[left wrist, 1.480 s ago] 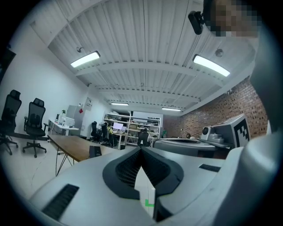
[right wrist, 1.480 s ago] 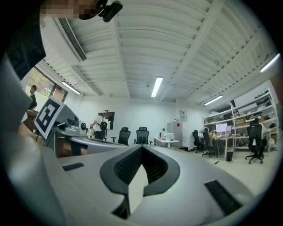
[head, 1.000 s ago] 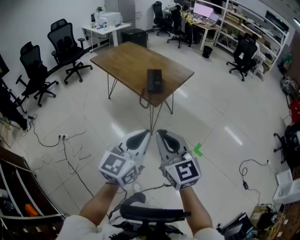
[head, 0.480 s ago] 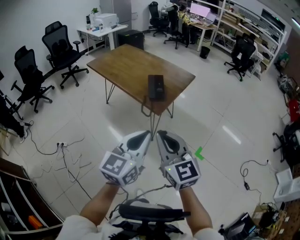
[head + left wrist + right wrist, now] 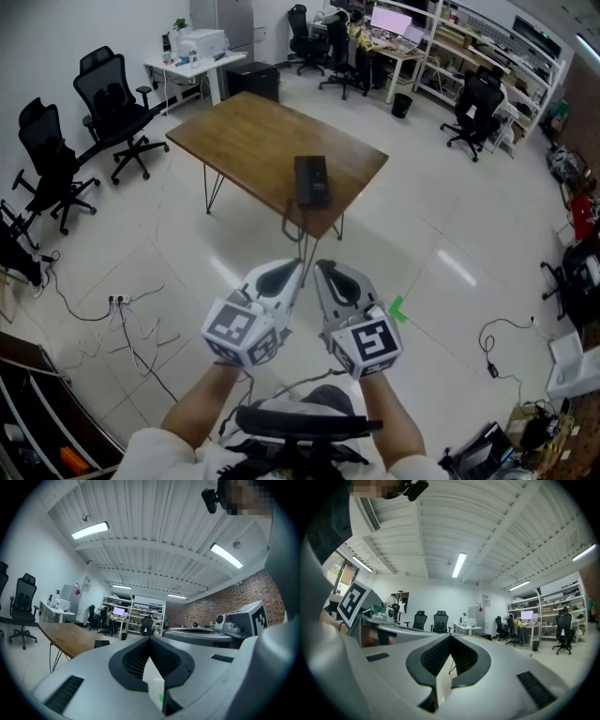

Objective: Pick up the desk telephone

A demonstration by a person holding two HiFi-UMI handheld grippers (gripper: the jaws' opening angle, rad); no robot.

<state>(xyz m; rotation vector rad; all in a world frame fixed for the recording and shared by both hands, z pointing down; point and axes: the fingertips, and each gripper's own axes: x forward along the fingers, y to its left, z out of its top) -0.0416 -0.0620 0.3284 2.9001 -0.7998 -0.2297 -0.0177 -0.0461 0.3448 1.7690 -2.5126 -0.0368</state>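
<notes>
The black desk telephone (image 5: 311, 181) lies near the front corner of a brown wooden table (image 5: 244, 131) on hairpin legs, well ahead of me across the tiled floor. My left gripper (image 5: 296, 267) and right gripper (image 5: 321, 267) are held side by side in front of my body, both shut with nothing between the jaws. They point toward the table and are far short of it. In the left gripper view the left gripper (image 5: 150, 638) shows its closed tips, with the telephone (image 5: 101, 643) small on the table (image 5: 70, 637) beyond. The right gripper (image 5: 451, 637) is likewise closed.
Black office chairs (image 5: 112, 94) stand left of the table, and a white desk with a printer (image 5: 192, 56) is behind it. Cables (image 5: 122, 309) trail on the floor at left. A green tape mark (image 5: 397, 305) lies at right. Shelves and workstations (image 5: 506, 47) line the far wall.
The table and telephone have come nearer and lower in the head view as I move toward them. Both grippers stay shut and side by side.
</notes>
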